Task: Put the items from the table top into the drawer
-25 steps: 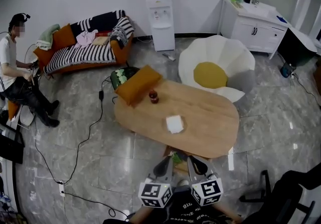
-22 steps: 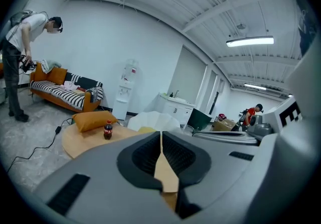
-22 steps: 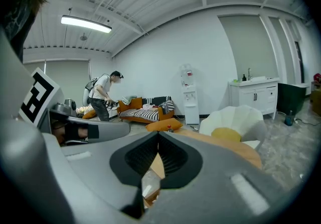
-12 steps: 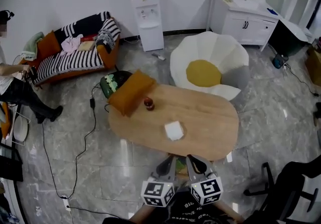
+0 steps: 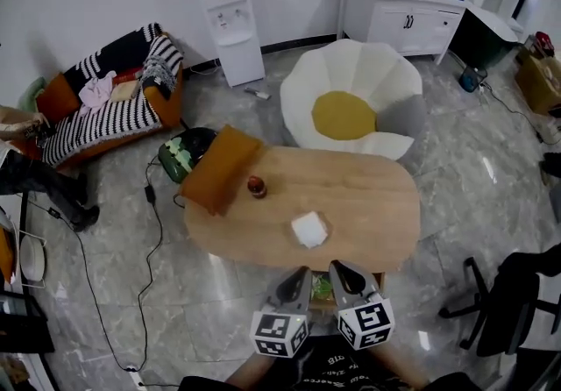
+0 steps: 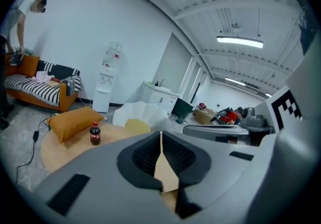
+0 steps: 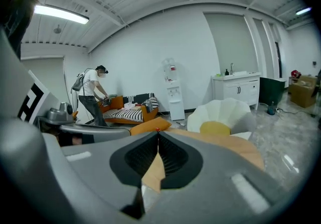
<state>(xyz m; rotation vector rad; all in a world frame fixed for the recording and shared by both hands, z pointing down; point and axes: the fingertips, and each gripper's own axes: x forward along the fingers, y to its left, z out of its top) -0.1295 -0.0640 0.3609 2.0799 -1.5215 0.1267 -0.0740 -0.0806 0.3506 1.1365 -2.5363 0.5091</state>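
Jaws on the left hand-held gripper [image 5: 298,277] are fully together, pads meeting at the tip with nothing between them. The right hand-held gripper [image 5: 339,270] is closed the same way and is empty too. In each gripper view only a sliver of tan wood shows through the wedge below the closed tips.

Both are held side by side at the bottom centre of the head view, marker cubes nearest the person. They point up-frame and a little downward, and the forearms enter from the bottom edge. The tips sit just short of the near edge of the oval counter [image 5: 377,214], touching nothing. Between them, under that edge, a bit of wood with something green shows; I cannot tell what it is.

On the counter, a white packet [image 5: 308,230] lies nearest, just up-frame of the left tip. A small dark bottle [image 5: 256,187] with a red cap stands upright further up and left, well apart from both tips. Beside it an orange cushion [image 5: 219,168] overhangs the counter's left end.

Beyond are a white flower-shaped chair [image 5: 351,100], a striped sofa [image 5: 105,109] at upper left, a water dispenser [image 5: 230,30] and a white cabinet [image 5: 399,17].
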